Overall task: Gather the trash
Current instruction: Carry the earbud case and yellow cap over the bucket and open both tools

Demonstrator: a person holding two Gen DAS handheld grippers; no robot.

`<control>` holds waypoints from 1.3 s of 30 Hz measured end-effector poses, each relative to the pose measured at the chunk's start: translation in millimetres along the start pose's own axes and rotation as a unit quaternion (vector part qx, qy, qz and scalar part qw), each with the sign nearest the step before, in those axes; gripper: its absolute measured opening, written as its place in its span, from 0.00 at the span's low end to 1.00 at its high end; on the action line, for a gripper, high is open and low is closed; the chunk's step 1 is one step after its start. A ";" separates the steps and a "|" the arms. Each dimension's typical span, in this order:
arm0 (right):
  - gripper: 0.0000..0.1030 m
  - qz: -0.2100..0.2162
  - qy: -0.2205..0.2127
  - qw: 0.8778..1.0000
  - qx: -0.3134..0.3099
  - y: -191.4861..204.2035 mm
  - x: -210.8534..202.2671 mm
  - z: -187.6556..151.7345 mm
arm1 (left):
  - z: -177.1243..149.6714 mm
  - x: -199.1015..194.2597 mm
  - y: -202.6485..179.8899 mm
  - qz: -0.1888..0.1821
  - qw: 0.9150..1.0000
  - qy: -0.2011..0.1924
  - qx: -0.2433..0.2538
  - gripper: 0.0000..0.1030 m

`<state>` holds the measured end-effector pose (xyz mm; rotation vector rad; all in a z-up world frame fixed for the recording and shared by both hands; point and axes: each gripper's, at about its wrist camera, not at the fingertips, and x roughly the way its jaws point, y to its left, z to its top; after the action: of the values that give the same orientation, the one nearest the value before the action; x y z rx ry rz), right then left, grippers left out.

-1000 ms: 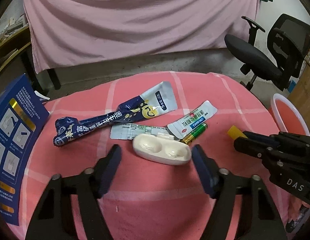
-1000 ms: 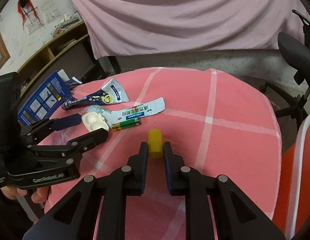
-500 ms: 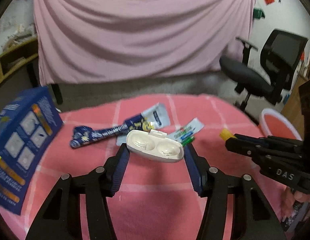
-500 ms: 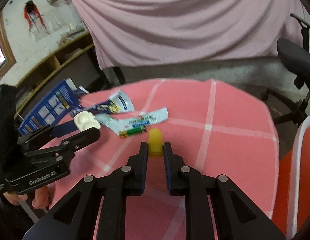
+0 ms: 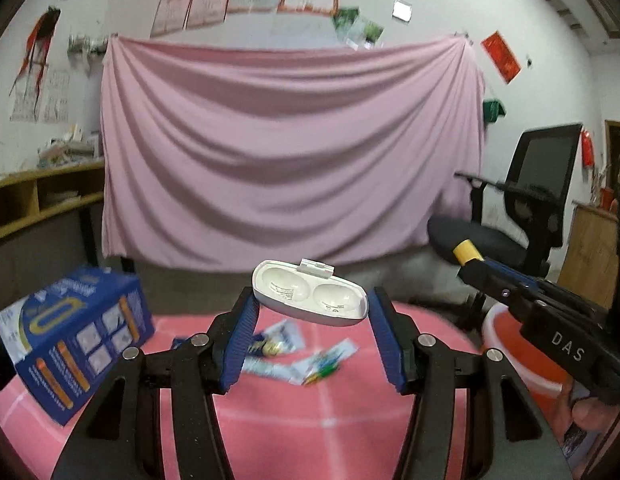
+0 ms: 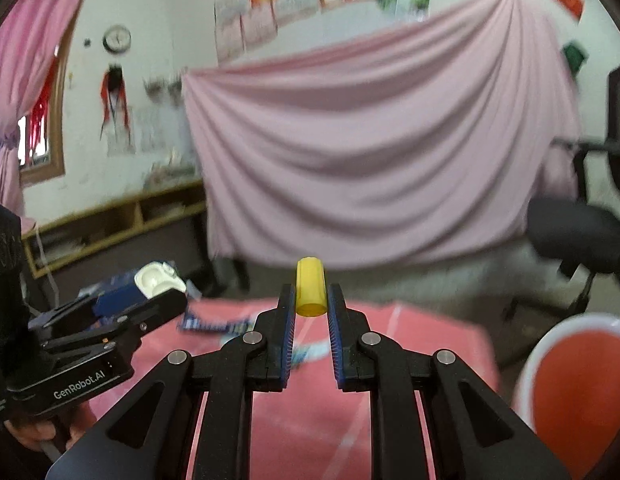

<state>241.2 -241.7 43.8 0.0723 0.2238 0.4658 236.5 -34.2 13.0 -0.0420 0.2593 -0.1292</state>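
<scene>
Left gripper squeezing a white case (lid open) after closing in on it — held up above the pink table. Right gripper nearly closed, pinching a yellow cap above that table too. Wrappers lying on the table, red bin just beside it.
</scene>
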 end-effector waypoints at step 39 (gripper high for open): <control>0.14 -0.222 -0.016 0.962 0.158 -201.2 -125.5 -18.8 | 12.3 67.5 -257.3 -0.214 0.969 0.070 0.105 0.49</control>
<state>215.7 -477.5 26.2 0.3349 0.2732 -0.0220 273.0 -297.9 22.7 0.1232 0.3747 -0.5895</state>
